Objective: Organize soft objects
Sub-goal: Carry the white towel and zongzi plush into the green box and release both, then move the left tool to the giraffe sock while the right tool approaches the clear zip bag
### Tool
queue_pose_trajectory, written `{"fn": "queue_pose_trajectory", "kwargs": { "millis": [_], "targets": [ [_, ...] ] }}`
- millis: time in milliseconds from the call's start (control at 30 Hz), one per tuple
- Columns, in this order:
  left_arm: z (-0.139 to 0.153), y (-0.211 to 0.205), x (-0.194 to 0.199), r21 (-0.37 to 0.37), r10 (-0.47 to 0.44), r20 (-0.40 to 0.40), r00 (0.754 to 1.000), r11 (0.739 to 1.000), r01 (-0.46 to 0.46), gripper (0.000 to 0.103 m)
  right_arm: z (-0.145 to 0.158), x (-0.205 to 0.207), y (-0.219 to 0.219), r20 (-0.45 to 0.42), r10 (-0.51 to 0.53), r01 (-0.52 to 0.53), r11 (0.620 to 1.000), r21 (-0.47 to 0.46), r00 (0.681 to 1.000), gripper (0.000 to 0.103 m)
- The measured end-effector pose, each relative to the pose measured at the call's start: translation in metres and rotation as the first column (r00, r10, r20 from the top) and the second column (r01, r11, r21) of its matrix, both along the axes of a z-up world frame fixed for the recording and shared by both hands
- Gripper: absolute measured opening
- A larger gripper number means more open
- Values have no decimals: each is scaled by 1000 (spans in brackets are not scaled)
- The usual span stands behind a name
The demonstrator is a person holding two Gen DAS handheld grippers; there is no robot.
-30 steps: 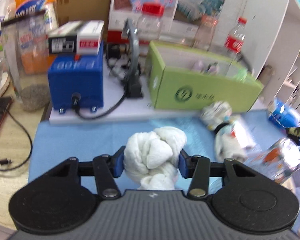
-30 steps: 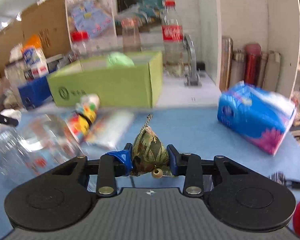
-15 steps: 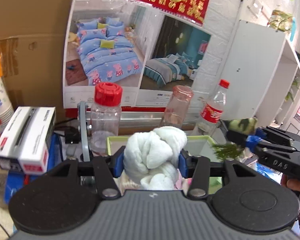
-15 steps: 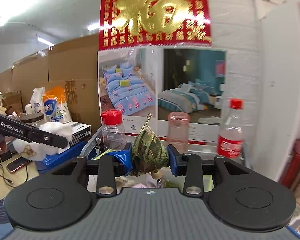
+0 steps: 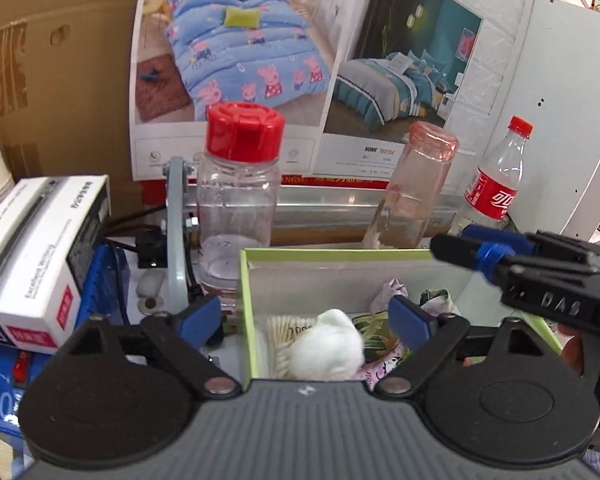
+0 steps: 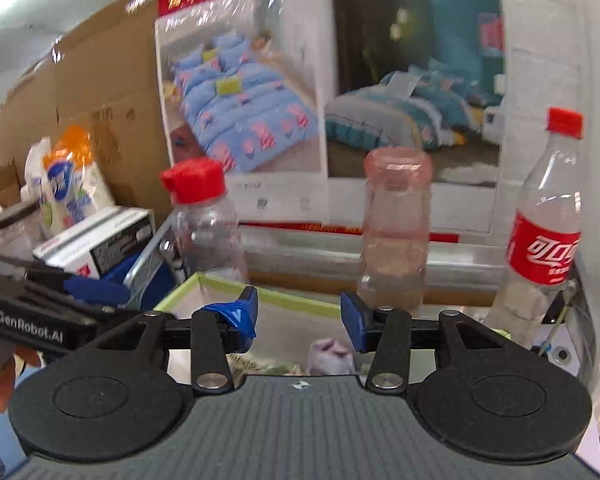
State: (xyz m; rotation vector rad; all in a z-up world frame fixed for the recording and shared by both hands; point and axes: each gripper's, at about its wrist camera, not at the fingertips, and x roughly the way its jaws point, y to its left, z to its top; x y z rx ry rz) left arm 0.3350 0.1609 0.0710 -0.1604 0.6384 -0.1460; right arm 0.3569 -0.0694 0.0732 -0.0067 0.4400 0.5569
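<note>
A: What is the biggest thing in sight?
B: The bedding poster (image 5: 300, 52) on the wall, with a cardboard sheet (image 5: 56, 68) to its left. Below them stands the green box (image 5: 245, 312), open at the top.
A: And around the box?
B: Behind it, a clear jar with a red lid (image 5: 240, 196), a pink bottle (image 5: 414, 192) and a cola bottle (image 5: 496, 180). To the left, a white carton (image 5: 36, 248) lies on a blue case (image 5: 100, 284).
A: Where are the soft things?
B: Inside the box. The white cloth ball (image 5: 328, 346) lies on its floor, beside a bundle of cotton swabs (image 5: 280, 340), some leafy patterned fabric (image 5: 376, 336) and a lilac cloth (image 5: 392, 292).
A: The tongs?
B: The left tongs (image 5: 304, 320) hang above the box, spread wide, with nothing between them; the ball lies below. The right tongs (image 6: 298, 314) are also spread and bare, over the box's far side.
</note>
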Motion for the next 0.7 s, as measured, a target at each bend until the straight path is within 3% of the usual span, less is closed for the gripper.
{"fn": "queue_pose_trajectory", "kwargs": {
  "millis": [133, 433, 500, 600, 700],
  "targets": [
    [6, -9, -22, 32, -5, 30, 1000, 999, 4, 92, 8, -16, -11, 31, -15, 14, 1000, 11, 999, 38],
    [26, -34, -80, 34, -69, 59, 996, 997, 67, 92, 16, -68, -41, -15, -53, 54, 998, 22, 998, 45],
    [30, -38, -94, 38, -72, 72, 995, 997, 69, 100, 19, -81, -51, -18, -77, 77, 997, 17, 997, 46],
    [36, -43, -112, 57, -71, 93, 993, 996, 66, 101, 22, -98, -65, -40, -159, 159, 987, 1, 987, 46],
    [34, -44, -126, 52, -72, 88, 993, 996, 68, 101, 24, -109, -78, -152, -299, 300, 954, -17, 942, 46]
  ]
}}
